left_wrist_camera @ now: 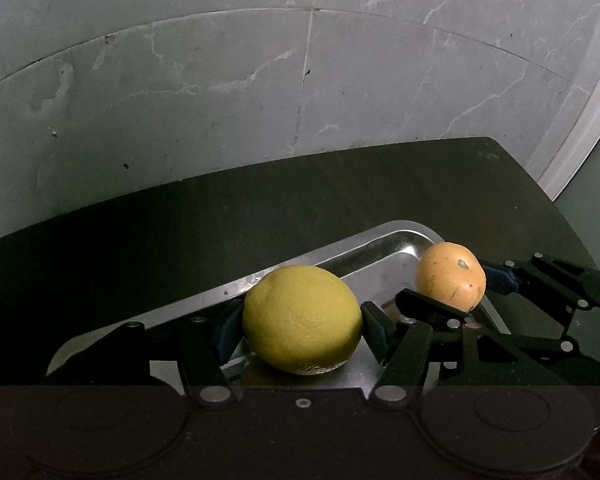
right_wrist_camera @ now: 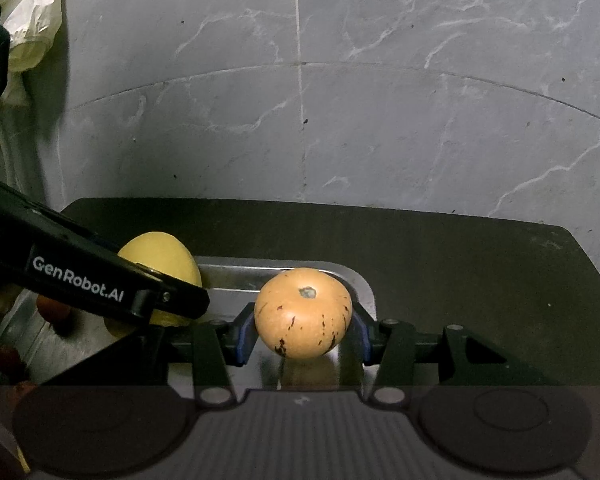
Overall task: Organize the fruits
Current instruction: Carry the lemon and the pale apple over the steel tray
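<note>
Left tool (left_wrist_camera: pixel 302 320): clamped on a yellow lemon (left_wrist_camera: pixel 302 320), blue pads pressed to both sides, low over the steel tray (left_wrist_camera: pixel 404 240).
Right tool (right_wrist_camera: pixel 303 326): gripping an orange fruit with dark flecks (right_wrist_camera: pixel 303 314), over the tray's far right corner.
Tray: sits on the dark desk (right_wrist_camera: pixel 460 264); small red fruits (right_wrist_camera: pixel 52 308) lie at its left end.
Backdrop: grey marbled wall tiles (left_wrist_camera: pixel 220 80).

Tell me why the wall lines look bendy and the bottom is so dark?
Left wrist view: the fisheye lens curves the wall's tile lines; the dim light leaves the table nearly black. Right wrist view: same curving, and the metal tray shines.
</note>
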